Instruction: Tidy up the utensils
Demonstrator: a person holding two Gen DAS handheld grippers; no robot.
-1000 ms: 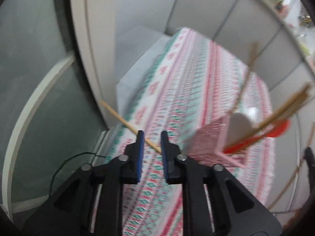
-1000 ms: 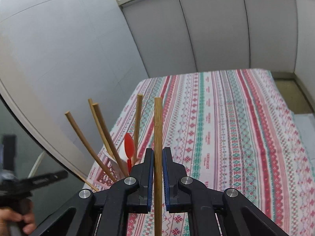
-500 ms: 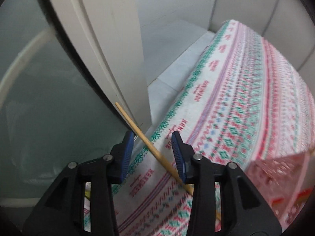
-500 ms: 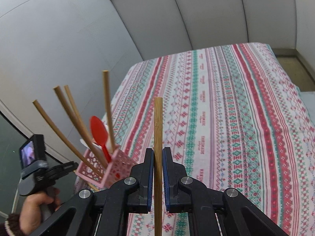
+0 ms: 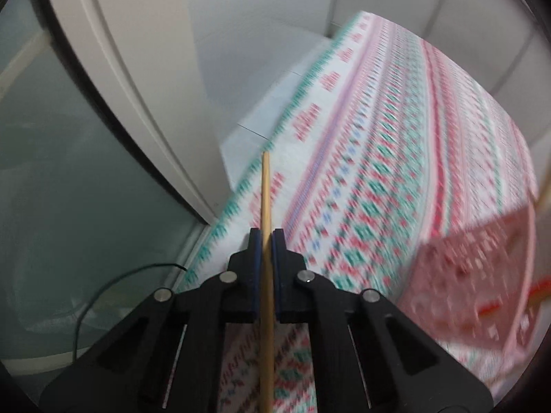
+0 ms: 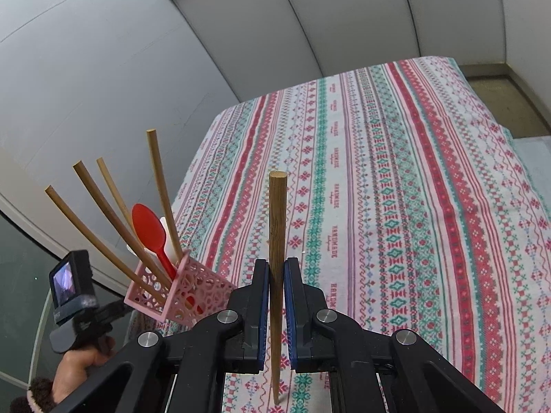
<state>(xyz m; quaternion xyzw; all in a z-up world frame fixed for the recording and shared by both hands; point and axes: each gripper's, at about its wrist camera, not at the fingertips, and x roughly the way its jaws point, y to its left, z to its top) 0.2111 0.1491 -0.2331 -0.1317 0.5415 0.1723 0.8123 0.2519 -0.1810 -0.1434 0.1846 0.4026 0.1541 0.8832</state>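
My left gripper point(image 5: 265, 241) is shut on a thin light wooden chopstick point(image 5: 266, 199) that points straight ahead, above the table's left edge. My right gripper point(image 6: 276, 268) is shut on a darker wooden chopstick point(image 6: 277, 220), held upright above the patterned tablecloth point(image 6: 396, 179). A pink perforated utensil holder point(image 6: 182, 292) stands at the table's near left corner with several wooden chopsticks point(image 6: 103, 213), a red spoon point(image 6: 149, 227) and a white utensil in it. The holder shows blurred at the right of the left wrist view point(image 5: 475, 275).
The left hand-held gripper and its camera point(image 6: 70, 296) show beside the holder. Grey partition walls point(image 6: 344, 17) ring the table. A glass panel point(image 5: 69, 172) and a white frame point(image 5: 113, 69) stand left of the table edge, with a thin cable point(image 5: 113, 285) below.
My left gripper has closed on the thin chopstick that lay across its open jaws and has turned it in line with the fingers. My right gripper keeps its chopstick and has shifted slightly.
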